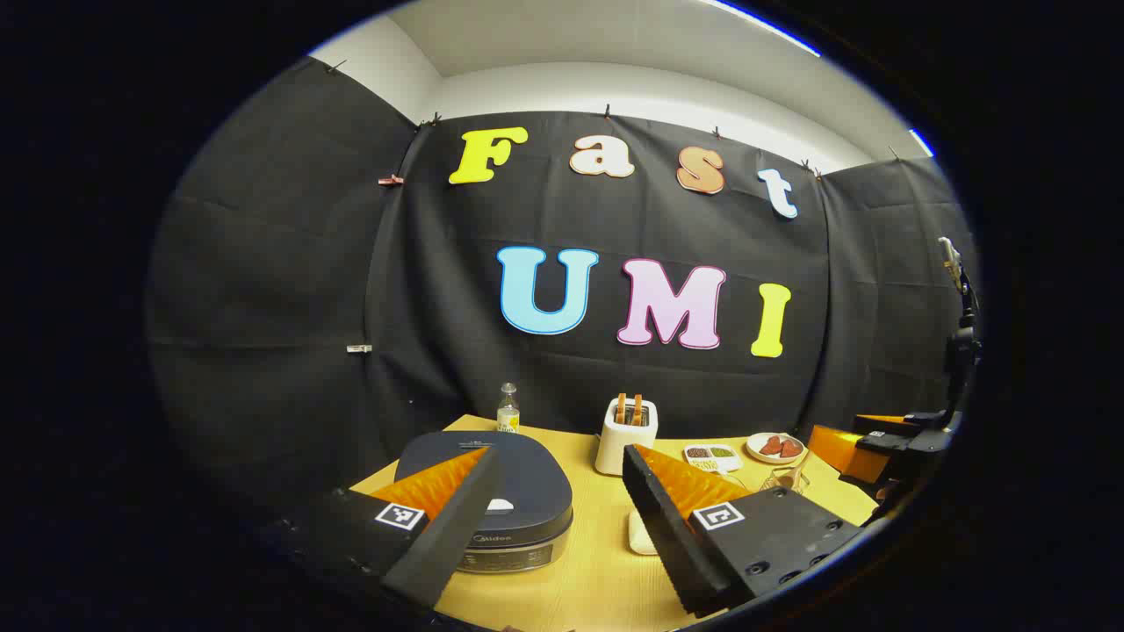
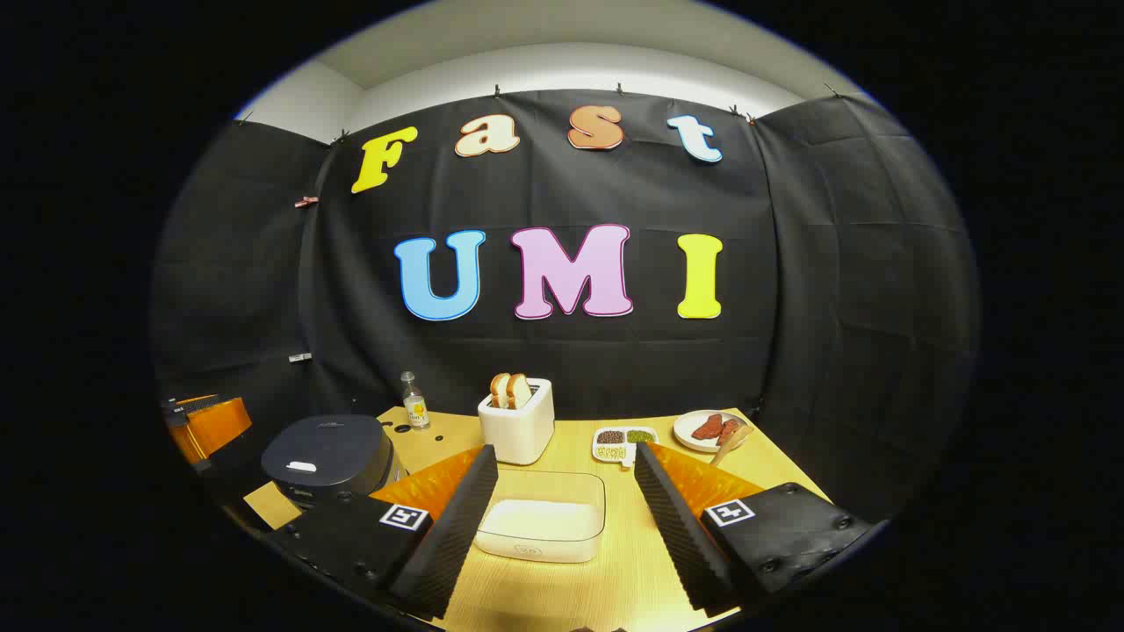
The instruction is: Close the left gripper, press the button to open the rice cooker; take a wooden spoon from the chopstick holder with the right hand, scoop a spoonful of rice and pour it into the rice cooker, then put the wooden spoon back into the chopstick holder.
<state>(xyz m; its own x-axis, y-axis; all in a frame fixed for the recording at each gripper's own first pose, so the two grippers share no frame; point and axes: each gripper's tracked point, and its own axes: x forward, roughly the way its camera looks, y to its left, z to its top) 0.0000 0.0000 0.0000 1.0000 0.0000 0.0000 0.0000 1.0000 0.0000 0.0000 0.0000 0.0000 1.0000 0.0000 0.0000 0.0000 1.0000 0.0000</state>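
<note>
The dark rice cooker (image 1: 518,491) sits with its lid down, a white button (image 1: 499,506) on the front of the lid. My left gripper (image 1: 562,456) hovers open just in front of it, its left finger over the lid. The right gripper view has the cooker (image 2: 329,456) at the left. A clear box of white rice (image 2: 544,518) lies between the fingers of my open right gripper (image 2: 564,452), nothing held. The wooden spoon (image 2: 733,443) leans out beside a plate. Its chopstick holder (image 1: 784,478) looks like a small see-through stand.
On the yellow table (image 2: 632,562) stand a white toaster (image 2: 518,420) with bread, a small bottle (image 2: 413,411), a divided dish of grains (image 2: 622,443) and a plate with red pieces (image 2: 707,428). The other gripper's orange body (image 1: 843,448) is at the table's right edge.
</note>
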